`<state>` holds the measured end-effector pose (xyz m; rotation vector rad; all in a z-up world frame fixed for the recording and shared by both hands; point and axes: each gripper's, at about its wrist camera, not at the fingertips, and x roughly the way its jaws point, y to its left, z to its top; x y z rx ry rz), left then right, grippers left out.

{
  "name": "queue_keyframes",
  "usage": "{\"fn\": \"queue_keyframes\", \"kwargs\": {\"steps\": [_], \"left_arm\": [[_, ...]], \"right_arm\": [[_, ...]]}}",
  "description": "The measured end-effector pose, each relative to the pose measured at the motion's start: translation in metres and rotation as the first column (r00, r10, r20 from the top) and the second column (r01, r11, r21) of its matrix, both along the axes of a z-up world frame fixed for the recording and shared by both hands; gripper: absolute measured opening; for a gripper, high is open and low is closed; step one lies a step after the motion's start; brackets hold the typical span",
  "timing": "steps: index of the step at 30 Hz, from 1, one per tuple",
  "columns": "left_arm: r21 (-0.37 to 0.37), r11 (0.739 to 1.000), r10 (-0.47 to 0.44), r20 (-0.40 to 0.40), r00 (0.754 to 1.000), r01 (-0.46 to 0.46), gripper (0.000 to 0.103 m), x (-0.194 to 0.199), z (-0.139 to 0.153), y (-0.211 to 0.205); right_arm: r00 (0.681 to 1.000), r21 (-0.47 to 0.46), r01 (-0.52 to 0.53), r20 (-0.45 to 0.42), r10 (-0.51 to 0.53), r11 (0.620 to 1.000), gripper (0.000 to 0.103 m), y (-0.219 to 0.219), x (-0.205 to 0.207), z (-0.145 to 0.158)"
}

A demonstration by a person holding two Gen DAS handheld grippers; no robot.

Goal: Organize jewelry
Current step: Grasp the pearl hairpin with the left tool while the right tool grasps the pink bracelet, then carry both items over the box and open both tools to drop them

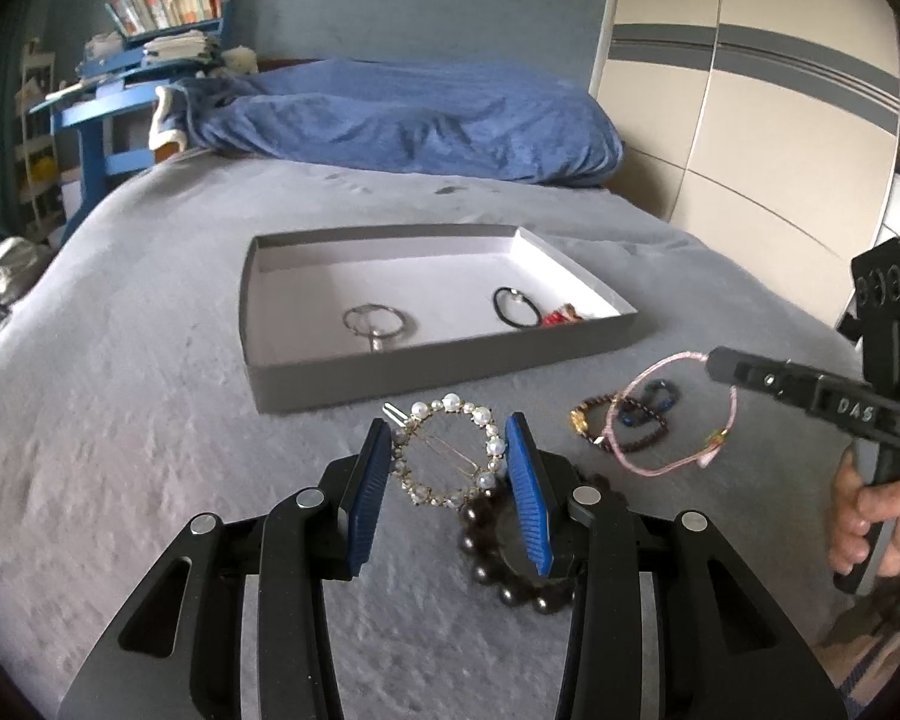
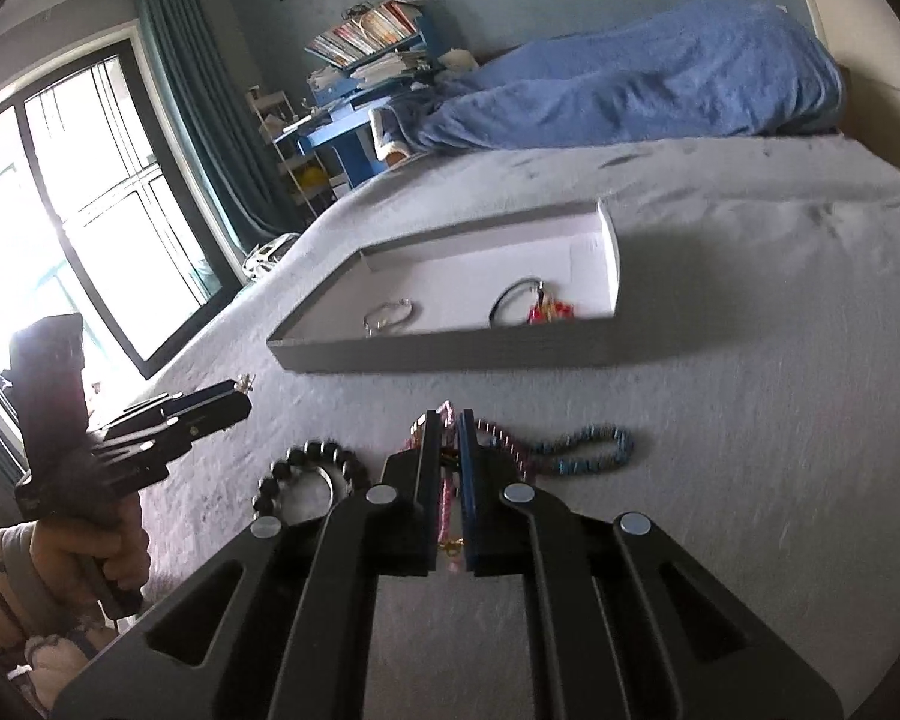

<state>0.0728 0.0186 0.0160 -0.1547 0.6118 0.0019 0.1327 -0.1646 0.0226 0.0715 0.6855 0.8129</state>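
A grey tray point(image 1: 438, 372) with a white inside lies on the grey bed. It holds a silver bangle point(image 1: 375, 324), a black hair tie point(image 1: 516, 306) and a small red piece point(image 1: 561, 317). My left gripper point(image 1: 450, 429) is shut on a round pearl hair clip point(image 1: 447, 456), held just above a dark bead bracelet point(image 1: 510, 576). My right gripper point(image 2: 447, 420) is shut on a pink cord bracelet point(image 2: 447, 480). The pink cord bracelet point(image 1: 672, 420) hangs as a loop from the right gripper point(image 1: 717, 363), over a brown bead bracelet point(image 1: 630, 438) and a blue bead bracelet point(image 1: 660, 396).
A crumpled blue blanket point(image 1: 402, 114) lies at the head of the bed. A blue desk point(image 1: 120, 90) piled with books stands at the back left and a wardrobe point(image 1: 750, 90) at the right. A window point(image 2: 90, 180) is on the left. A hand point(image 1: 864, 516) grips the right handle.
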Motion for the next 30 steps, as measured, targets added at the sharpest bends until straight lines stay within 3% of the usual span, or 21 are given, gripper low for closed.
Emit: {"fn": "queue_keyframes", "kwargs": {"steps": [12,30], "left_arm": [[0.065,0.996,0.061,0.009,0.998,-0.062,0.041,0.037,0.027,0.011],[0.112,0.988,0.116,-0.054,0.992,-0.110,0.041,0.101,0.014,0.033]], "right_arm": [[0.999,0.026,0.005,0.049,-0.006,1.000,0.006,0.021,0.040,0.043],[0.999,0.013,0.038,0.005,-0.038,0.999,0.006,0.054,0.106,0.032]]}}
